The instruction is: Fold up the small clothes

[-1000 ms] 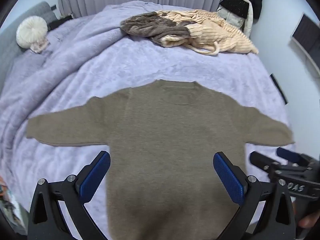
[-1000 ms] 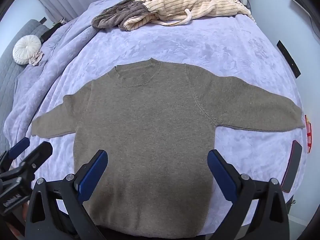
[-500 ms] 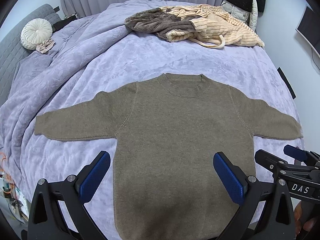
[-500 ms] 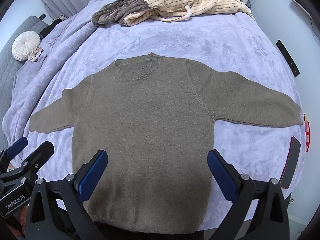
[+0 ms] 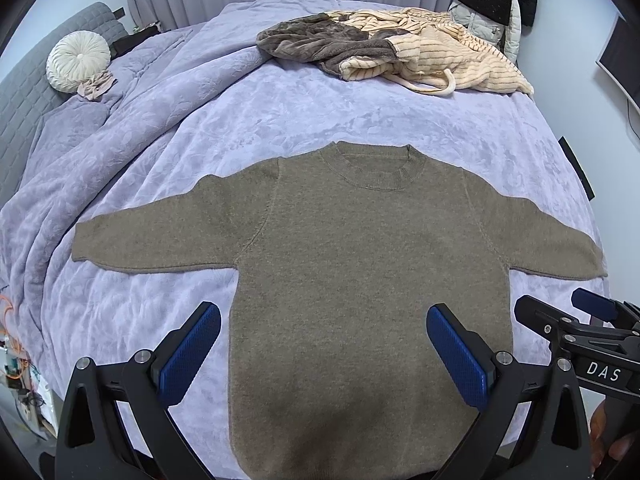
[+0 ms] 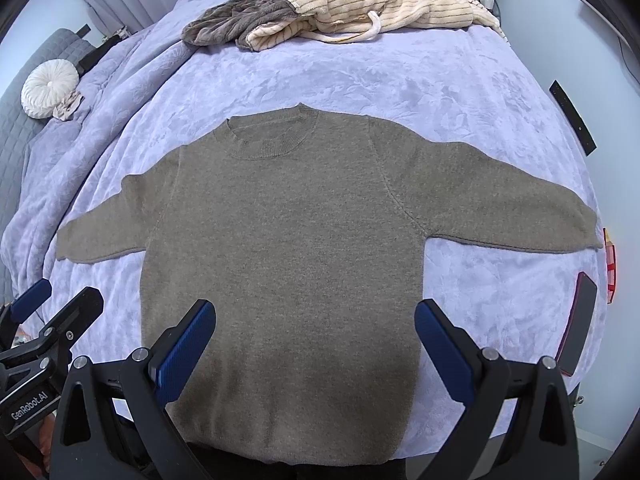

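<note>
While both the left tongs (image 5: 324, 356) and right tongs (image 6: 316, 352) hover spread apart and empty, the olive sweater (image 5: 360, 272) lies flat on the bed (image 5: 280, 120) beneath and ahead of them.

The left black tongs (image 5: 323, 354) with blue ribbed pads gape wide, gripping nothing. The right black tongs (image 6: 315, 350), just beside them, likewise gape wide, level and unloaded.
</note>
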### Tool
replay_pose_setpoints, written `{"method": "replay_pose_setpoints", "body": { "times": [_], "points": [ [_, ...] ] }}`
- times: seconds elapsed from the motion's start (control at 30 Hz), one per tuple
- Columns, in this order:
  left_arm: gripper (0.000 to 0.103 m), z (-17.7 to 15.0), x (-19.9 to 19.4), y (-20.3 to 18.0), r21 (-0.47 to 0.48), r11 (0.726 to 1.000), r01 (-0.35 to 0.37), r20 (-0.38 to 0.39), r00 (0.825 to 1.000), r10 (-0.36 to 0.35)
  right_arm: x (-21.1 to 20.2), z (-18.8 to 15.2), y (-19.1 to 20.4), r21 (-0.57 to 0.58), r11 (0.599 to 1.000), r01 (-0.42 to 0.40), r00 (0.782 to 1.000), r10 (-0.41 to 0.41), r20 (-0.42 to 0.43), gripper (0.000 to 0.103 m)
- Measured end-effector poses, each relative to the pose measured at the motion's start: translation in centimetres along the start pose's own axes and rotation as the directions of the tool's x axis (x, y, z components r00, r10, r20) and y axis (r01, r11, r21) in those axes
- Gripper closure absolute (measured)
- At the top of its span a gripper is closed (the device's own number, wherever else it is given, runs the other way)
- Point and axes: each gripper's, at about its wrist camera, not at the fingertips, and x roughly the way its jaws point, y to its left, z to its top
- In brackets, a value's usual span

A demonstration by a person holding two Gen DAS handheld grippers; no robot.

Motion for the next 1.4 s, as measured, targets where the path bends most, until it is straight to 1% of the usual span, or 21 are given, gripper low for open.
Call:
{"method": "replay_pose_setpoints", "body": {
  "times": [0.43, 1.4],
  "points": [
    [0.0, 0.11, -0.12, 0.19, -0.01, 1.0, 0.0, 0.005, 1.0, 0.0, -0.18, 0.14, 0.4, -0.01, 1.0, 0.023, 1.0, -0.023, 0.003, 0.003],
    [0.0, 0.4, 0.79, 0.17, -0.019, 1.0, -0.007, -0.019, 1.0, 0.007, 0.7, 0.16, -0.21, 0.016, 0.999, 0.028, 0.999, -0.028, -0.021, 0.003]
  ]
}}
